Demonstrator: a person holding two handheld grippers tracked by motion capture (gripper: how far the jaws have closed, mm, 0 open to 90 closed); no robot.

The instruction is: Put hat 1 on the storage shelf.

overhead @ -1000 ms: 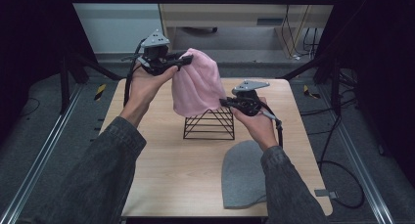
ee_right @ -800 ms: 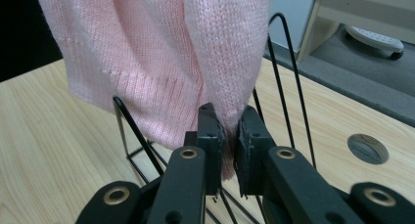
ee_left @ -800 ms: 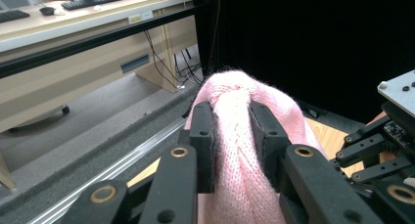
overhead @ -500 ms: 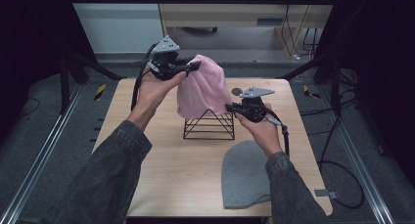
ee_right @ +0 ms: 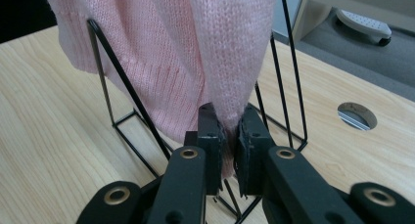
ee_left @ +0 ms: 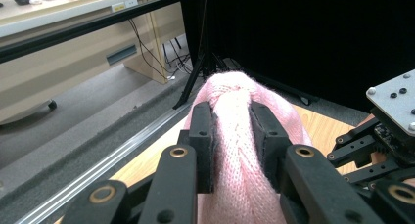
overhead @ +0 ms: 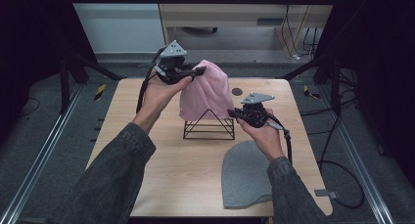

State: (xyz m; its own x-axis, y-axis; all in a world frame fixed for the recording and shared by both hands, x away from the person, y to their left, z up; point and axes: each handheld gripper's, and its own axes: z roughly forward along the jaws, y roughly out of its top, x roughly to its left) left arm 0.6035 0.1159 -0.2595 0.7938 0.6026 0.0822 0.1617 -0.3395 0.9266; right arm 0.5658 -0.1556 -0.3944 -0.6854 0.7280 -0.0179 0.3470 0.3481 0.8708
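Beyond the tips of the left jaws, a grey carpeted floor [ee_left: 73,131] runs past a silver aluminium rail [ee_left: 98,172] to a long pale wooden cabinet [ee_left: 63,62], crossed by a black frame bar [ee_left: 93,23], with a black tripod stand [ee_left: 203,62] and loose cables [ee_left: 147,43] to the right of it against a black curtain [ee_left: 318,33]. Under and to both sides of the right jaws lies the light wooden tabletop [ee_right: 44,136], with a round cable hole [ee_right: 357,115] to their right and a white caster base [ee_right: 364,21] on the grey floor far past them. From above, dark curtains [overhead: 377,62] flank the table, a pale wall panel [overhead: 115,26] stands behind it, and yellow-black tape [overhead: 99,91] marks the floor.
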